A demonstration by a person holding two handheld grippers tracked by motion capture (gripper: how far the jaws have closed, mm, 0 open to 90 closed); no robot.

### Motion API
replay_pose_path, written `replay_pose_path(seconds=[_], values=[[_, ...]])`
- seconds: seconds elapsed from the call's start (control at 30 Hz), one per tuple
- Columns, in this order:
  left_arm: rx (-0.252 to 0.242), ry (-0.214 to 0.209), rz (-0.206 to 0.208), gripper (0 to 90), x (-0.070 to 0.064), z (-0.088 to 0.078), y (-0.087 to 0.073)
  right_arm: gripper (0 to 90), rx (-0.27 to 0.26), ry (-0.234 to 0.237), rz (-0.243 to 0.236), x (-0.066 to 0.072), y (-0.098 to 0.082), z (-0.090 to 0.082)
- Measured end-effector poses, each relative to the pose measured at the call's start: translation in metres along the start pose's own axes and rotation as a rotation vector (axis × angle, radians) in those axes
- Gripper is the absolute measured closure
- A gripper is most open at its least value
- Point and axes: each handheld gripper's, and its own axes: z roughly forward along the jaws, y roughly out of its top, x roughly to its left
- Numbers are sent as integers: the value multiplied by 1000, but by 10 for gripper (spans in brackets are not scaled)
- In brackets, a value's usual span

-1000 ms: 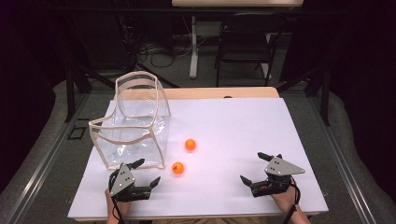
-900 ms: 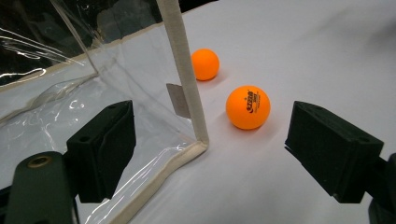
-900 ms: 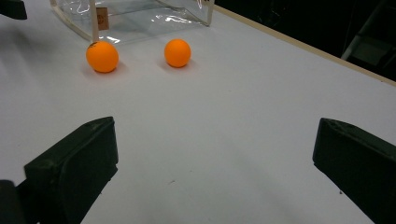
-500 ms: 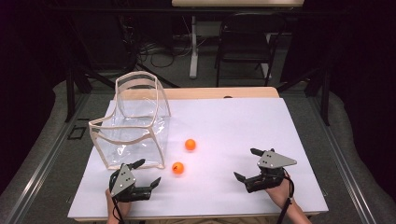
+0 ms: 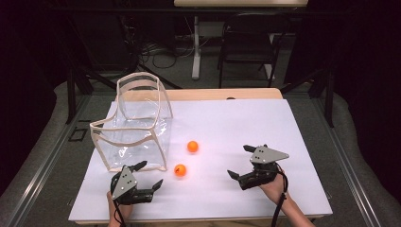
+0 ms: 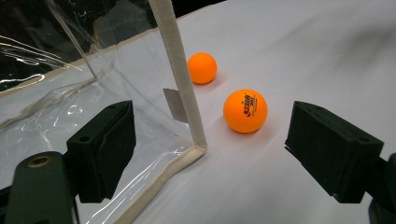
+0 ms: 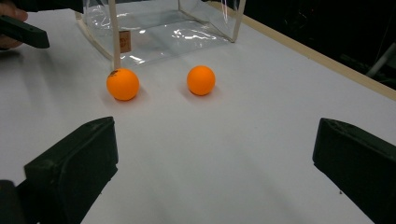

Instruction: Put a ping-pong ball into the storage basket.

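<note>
Two orange balls lie on the white table: the far ball [image 5: 192, 146] and the near ball [image 5: 180, 170], which sits close to the front corner of a clear bag with beige trim [image 5: 135, 127]. My left gripper [image 5: 150, 174] is open at the front left, its jaws pointing at the near ball [image 6: 245, 110] and the bag's corner edge [image 6: 180, 70]; the far ball [image 6: 202, 68] lies behind. My right gripper [image 5: 239, 161] is open to the right of the balls, empty. Ahead of it lie the near ball [image 7: 123, 84], the far ball [image 7: 201, 80] and the bag [image 7: 159, 28].
The white sheet [image 5: 236, 123] covers the table, with a wooden edge [image 5: 213, 94] showing at the far side. A dark chair [image 5: 246, 38] and cables stand beyond the table. One jaw of the left gripper [image 7: 23, 31] shows at the right gripper view's top left.
My right gripper has moved left and slightly forward toward the balls. The left gripper, the balls and the bag have stayed put.
</note>
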Motion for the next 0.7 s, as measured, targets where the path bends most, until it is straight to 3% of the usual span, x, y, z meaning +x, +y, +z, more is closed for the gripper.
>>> replay_pose_path(seconds=[0.7], values=[[4,11,12,158,-2,0,-1,0,26,55,-21,1,13,22]])
